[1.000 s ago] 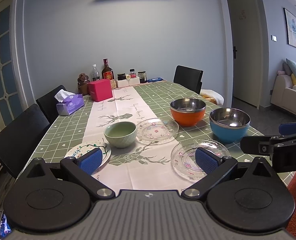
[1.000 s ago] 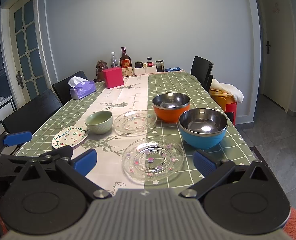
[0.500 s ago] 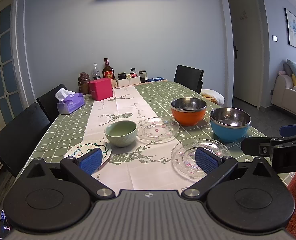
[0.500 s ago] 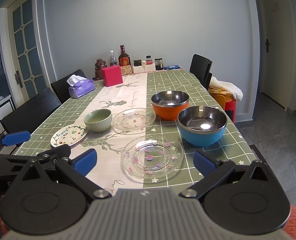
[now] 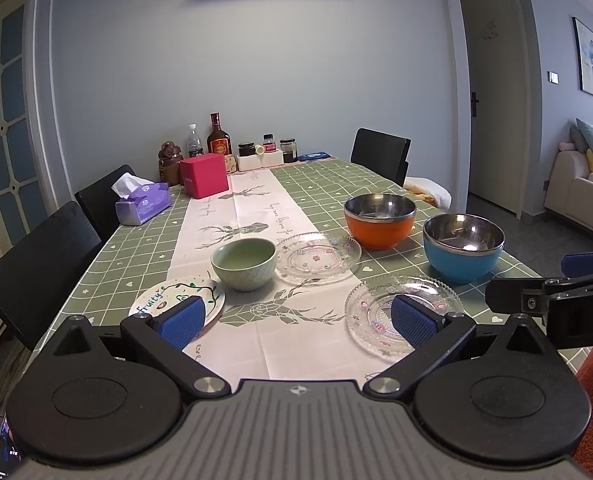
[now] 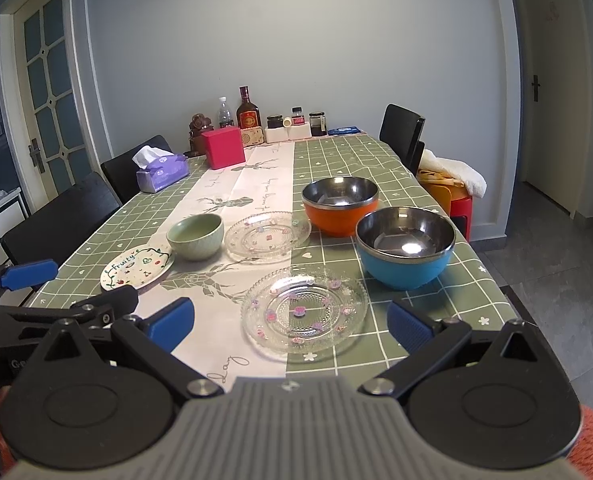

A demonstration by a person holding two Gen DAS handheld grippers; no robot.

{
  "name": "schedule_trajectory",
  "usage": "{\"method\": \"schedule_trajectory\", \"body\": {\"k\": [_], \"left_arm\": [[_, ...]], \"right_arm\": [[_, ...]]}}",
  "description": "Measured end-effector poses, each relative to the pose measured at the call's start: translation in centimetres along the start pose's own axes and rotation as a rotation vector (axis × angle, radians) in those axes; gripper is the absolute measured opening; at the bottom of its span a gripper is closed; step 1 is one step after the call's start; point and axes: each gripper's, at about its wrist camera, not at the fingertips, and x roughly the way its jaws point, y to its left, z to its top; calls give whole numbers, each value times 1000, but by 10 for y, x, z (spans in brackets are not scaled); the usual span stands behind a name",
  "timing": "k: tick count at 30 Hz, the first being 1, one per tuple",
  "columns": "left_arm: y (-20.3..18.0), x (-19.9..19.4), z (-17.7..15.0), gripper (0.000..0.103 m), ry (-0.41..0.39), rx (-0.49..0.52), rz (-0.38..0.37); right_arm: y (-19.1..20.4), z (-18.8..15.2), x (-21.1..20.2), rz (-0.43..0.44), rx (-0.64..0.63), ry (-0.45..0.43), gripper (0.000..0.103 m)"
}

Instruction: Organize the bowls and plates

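Six dishes, all upright and empty, none stacked. Near row: white "Fruity" painted plate, clear floral glass plate, blue steel-lined bowl. Far row: green ceramic bowl just beside second clear glass plate; orange steel-lined bowl rightmost.

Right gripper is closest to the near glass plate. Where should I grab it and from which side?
Judging from the right wrist view, take the near glass plate by its raised scalloped rim at the near edge, coming in low from the table's near end. It lies flat and shallow, so one finger should slip under the rim. The right gripper is open and already faces it.
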Motion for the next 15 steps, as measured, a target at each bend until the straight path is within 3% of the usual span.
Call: {"method": "schedule_trajectory", "body": {"k": [8, 15], "left_arm": [[3, -3, -1, 103, -27, -15, -12], [7, 7, 2, 103, -4, -58, -109]], "right_arm": [[-1, 0, 1, -11, -3, 2, 100], [-10, 3, 8, -9, 15, -26, 100]]}}
